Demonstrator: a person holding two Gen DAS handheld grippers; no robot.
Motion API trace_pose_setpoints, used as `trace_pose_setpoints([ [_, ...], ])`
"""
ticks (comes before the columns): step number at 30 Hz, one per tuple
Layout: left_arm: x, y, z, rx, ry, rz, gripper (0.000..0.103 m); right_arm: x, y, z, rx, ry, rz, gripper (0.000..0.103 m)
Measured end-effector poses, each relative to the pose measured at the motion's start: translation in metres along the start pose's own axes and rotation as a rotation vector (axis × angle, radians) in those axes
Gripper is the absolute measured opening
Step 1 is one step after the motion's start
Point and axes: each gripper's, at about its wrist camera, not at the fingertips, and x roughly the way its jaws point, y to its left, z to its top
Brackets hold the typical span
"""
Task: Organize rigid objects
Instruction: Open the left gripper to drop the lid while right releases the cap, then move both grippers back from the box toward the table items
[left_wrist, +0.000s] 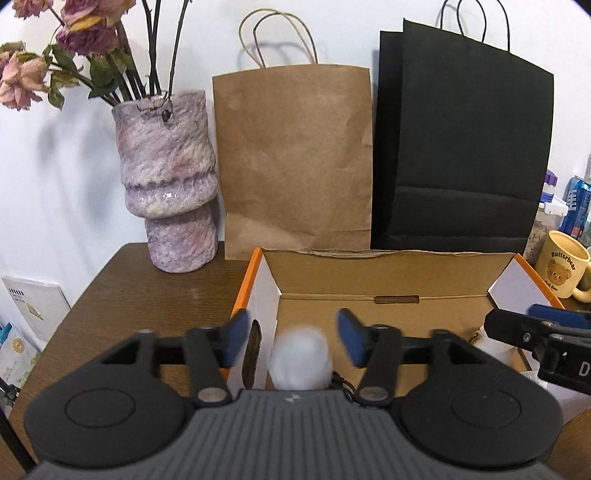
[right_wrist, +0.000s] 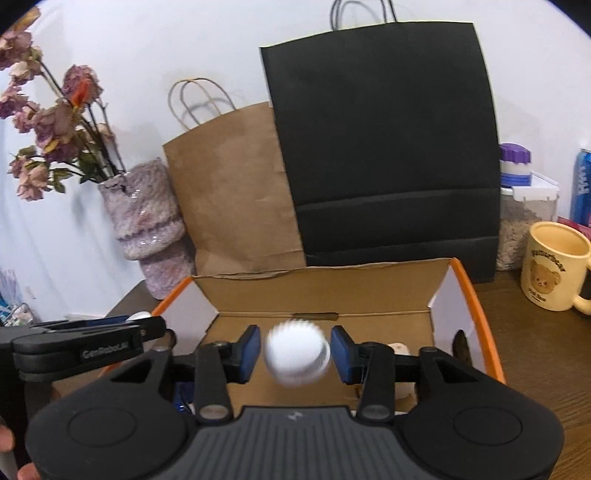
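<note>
White and blurred, a bottle cap (right_wrist: 295, 356) and a pale lump (left_wrist: 300, 357) hang free between our parted left gripper (left_wrist: 293, 341) and right gripper (right_wrist: 294, 352), over the cardboard box (left_wrist: 388, 273). We judge this the release; next we fetch another piece.

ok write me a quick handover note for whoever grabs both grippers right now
Left gripper: jaws open, a blurred white rounded object loose between the pads, over the open orange-edged cardboard box.
Right gripper: jaws open, a white ridged plastic cap free between the pads, also over the box.
Done: both pieces brought to the box and let go.
Left: confirm both land inside; a few small items already lie in the box, unclear what they are.
</note>
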Motion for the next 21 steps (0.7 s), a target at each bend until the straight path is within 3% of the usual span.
trace_pose_setpoints([
  [1,-0.001,-0.001,0.0,0.004,-0.008,0.007,0.086,-0.001,-0.001,0.0,0.002,-0.004,-0.01,0.074],
  [4,-0.006,-0.003,0.001,0.018,-0.031,0.007,0.103,-0.003,-0.001,0.0,-0.003,-0.023,-0.033,0.091],
  [7,-0.008,-0.005,0.001,0.023,-0.037,-0.01,0.103,-0.003,-0.001,0.0,-0.003,-0.023,-0.045,0.102],
  [21,-0.016,-0.009,0.001,0.046,-0.042,-0.029,0.103,-0.006,0.002,0.0,-0.03,-0.018,-0.094,0.103],
])
